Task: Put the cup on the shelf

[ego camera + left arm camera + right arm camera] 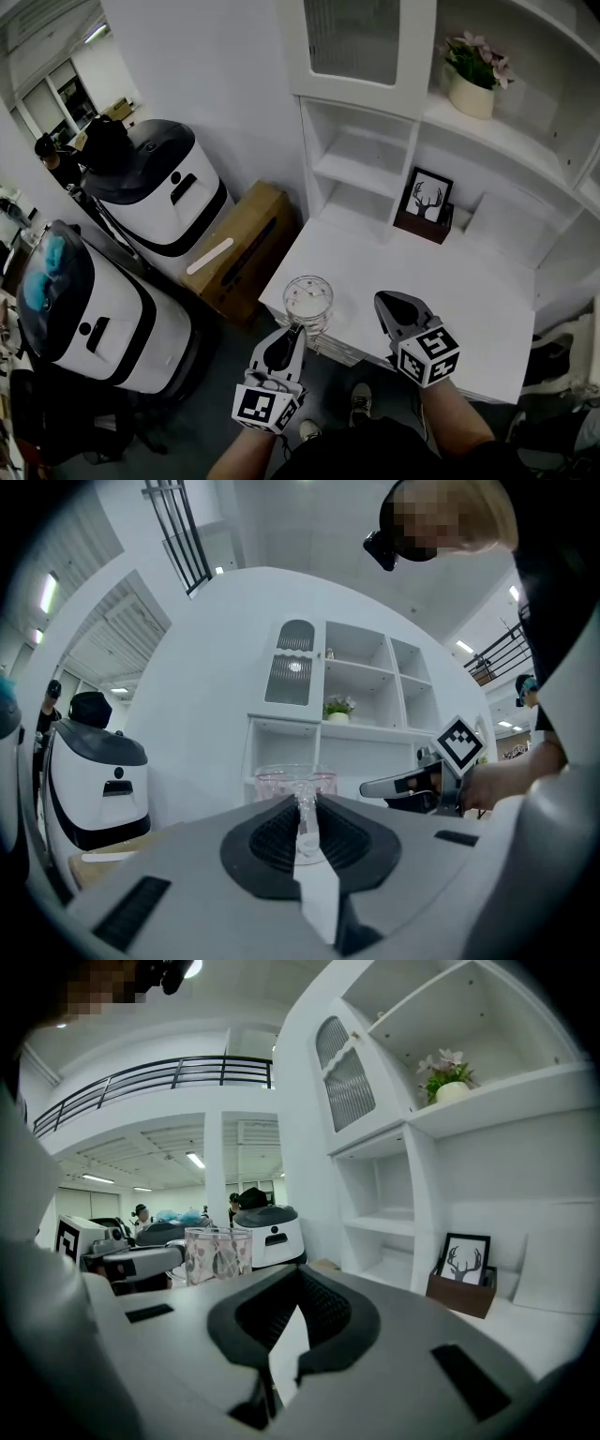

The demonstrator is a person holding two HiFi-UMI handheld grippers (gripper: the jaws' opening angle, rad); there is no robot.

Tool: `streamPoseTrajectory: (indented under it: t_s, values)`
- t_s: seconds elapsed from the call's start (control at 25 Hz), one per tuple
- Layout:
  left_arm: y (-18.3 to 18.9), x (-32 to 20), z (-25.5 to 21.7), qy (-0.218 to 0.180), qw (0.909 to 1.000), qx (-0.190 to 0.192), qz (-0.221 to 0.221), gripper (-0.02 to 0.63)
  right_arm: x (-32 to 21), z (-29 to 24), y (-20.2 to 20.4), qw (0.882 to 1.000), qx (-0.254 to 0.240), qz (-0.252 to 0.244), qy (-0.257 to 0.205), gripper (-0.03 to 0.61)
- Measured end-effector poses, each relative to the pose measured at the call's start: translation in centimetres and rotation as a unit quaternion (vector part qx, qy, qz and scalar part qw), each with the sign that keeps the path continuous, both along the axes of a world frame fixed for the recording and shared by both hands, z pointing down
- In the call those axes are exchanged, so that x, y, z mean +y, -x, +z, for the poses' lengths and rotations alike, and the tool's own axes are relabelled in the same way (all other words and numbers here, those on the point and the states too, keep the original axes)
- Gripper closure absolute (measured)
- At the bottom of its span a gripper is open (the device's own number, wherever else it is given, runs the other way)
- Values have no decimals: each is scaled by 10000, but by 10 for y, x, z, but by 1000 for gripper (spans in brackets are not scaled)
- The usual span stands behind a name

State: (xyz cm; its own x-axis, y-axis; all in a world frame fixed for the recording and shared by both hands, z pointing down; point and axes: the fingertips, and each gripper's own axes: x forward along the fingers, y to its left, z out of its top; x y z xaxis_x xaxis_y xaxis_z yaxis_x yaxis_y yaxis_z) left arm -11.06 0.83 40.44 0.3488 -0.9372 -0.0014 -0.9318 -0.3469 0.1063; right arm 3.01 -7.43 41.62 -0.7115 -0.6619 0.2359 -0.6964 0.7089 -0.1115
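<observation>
White desk, left gripper clamped on cup, clear only in its view, right gripper seemingly closed.

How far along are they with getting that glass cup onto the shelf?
Done: left gripper grips the clear patterned glass cup by its rim. In hand: cup held at the white counter's front edge. Left: setting it on the white shelf. Right gripper is empty.

The cup is at the front left edge of the counter. The left gripper is just before it, the right gripper at its right. Behind, the deer picture stands on the counter, and the flower pot on the shelf above.
</observation>
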Motion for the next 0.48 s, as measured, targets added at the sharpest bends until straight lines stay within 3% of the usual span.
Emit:
streamPoseTrajectory:
  t_s: [0.48]
  values:
    - [-33, -49, 21, 106, 9998, -66, -131, 580, -48, 17, -24, 9997, -49, -159, 188, 575]
